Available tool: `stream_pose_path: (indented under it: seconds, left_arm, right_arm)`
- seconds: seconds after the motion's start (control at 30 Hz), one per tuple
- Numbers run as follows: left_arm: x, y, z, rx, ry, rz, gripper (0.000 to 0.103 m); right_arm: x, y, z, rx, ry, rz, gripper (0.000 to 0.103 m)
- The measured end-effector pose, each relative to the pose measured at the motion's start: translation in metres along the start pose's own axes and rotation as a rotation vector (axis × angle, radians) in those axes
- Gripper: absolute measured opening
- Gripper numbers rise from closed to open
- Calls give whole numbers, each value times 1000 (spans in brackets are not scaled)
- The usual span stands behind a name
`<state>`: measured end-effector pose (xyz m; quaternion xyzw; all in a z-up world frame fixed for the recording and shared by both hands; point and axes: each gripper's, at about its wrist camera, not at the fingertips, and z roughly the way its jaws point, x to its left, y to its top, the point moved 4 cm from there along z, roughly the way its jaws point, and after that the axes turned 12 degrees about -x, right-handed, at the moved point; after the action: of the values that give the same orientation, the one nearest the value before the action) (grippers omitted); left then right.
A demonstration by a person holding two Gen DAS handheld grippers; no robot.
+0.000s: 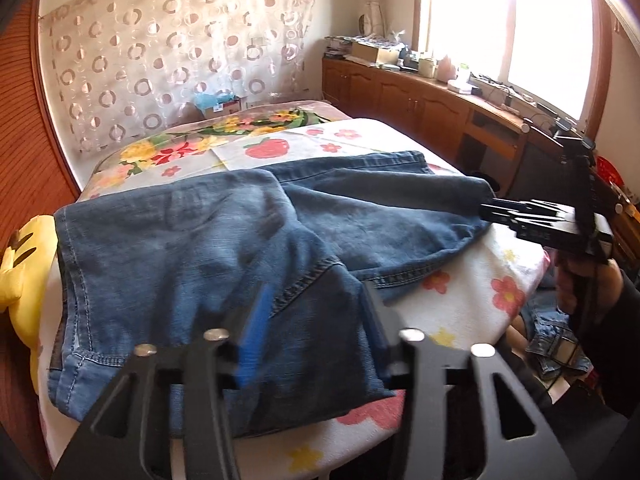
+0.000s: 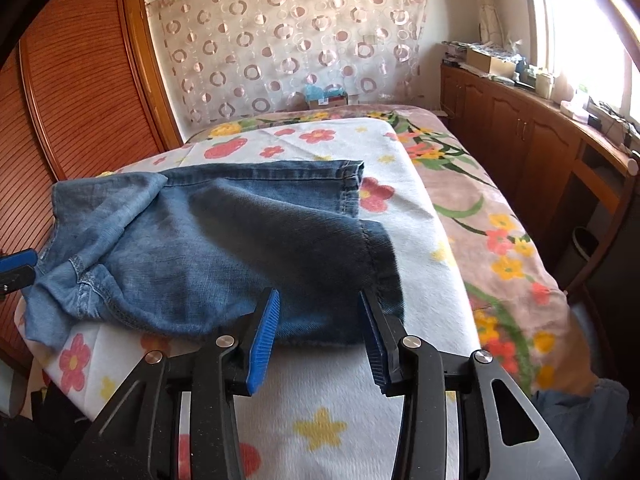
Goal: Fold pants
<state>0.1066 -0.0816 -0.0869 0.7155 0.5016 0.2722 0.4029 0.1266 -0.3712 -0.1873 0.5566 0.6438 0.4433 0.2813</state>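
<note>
Blue jeans (image 1: 224,264) lie on a white flowered cloth (image 1: 472,280) on the bed, with the waist near me and the legs bunched toward the right. My left gripper (image 1: 316,308) is open, its fingers just above the waist end. In the right wrist view the jeans (image 2: 208,248) lie folded over, hems at the far side. My right gripper (image 2: 318,320) is open, its blue pads (image 2: 262,340) on either side of the near denim edge. The right gripper also shows in the left wrist view (image 1: 492,208), at the leg's end.
A yellow plush toy (image 1: 20,264) sits at the bed's left edge. A wooden wardrobe (image 2: 80,80) stands on the left. Low wooden cabinets (image 2: 540,140) with clutter run under the window on the right. A patterned curtain (image 1: 180,52) hangs behind the bed.
</note>
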Motion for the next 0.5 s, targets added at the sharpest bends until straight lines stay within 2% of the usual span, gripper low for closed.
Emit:
stream_pose_path:
  seconds: [0.03,0.07,0.1,0.23,0.5]
  left_arm:
    - [1,0,1,1,8,1,59]
    - [3,-1,3,2,19,-3,73]
    - [6,-1,3,0,26,-10,79]
    - [15,-2,7,1,47,-31,79]
    - [19,-3,9,-1,54,-32,79]
  right_arm:
    - [0,-1,-4,-2,-2,1,42]
    - [-2,-1,-7,-5,-15,-1,43]
    - [-5,-1,-11,-11,-34,-6,43]
    - [-14,-1,-19,-27,-55,5,45]
    - [-22,-4,-8,10,-79,22,46]
